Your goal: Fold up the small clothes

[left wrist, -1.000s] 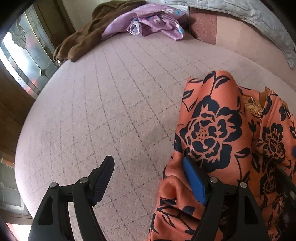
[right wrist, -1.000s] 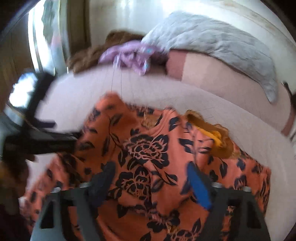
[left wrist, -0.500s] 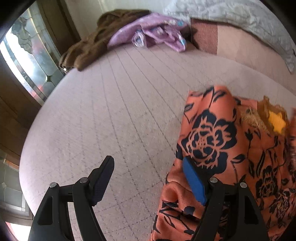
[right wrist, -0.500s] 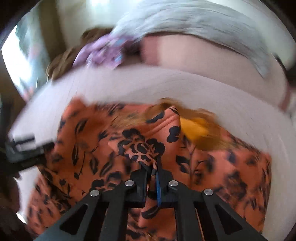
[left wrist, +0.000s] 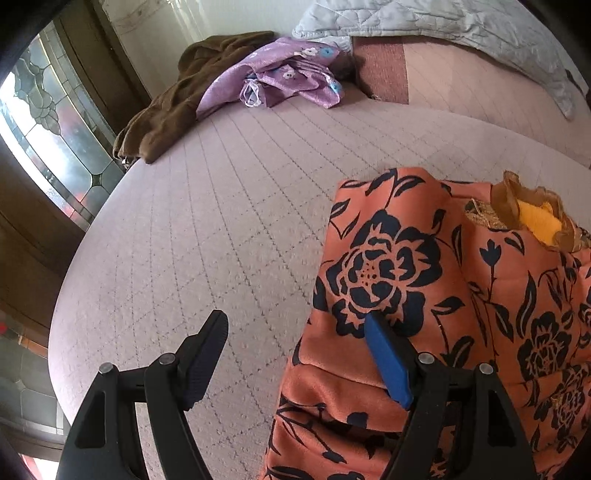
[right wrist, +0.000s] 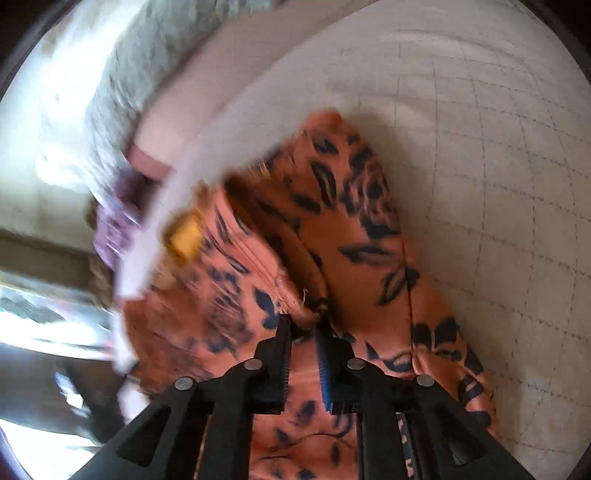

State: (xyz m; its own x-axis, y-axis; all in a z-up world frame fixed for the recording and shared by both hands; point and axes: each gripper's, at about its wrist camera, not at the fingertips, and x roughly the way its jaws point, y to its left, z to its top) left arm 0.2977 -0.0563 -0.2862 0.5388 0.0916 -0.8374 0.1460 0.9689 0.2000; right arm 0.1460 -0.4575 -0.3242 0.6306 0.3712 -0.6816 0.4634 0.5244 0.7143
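An orange garment with black flowers (left wrist: 388, 266) lies on the pink quilted bedspread (left wrist: 221, 221), its yellow-lined neck (left wrist: 539, 221) at the far right. My left gripper (left wrist: 293, 321) is open with nothing between its fingers; its blue-padded finger (left wrist: 388, 362) hovers over the garment's left edge. In the blurred, rolled right wrist view the garment (right wrist: 369, 258) is doubled over. My right gripper (right wrist: 303, 325) pinches a bunched fold at its tips, and a taut ridge of cloth runs up to them. Its jaws stand a narrow gap apart and are opening.
A purple flowered cloth (left wrist: 280, 77) and a brown garment (left wrist: 173, 99) lie heaped at the bed's far end. A grey quilt (left wrist: 443, 26) drapes the back right. A leaded window (left wrist: 48, 122) and the bed's rounded edge are on the left.
My right gripper went from wide open over the garment to closed on a fold, then swept sideways and rolled, dragging the cloth along. The left gripper stayed open and drifted slightly.
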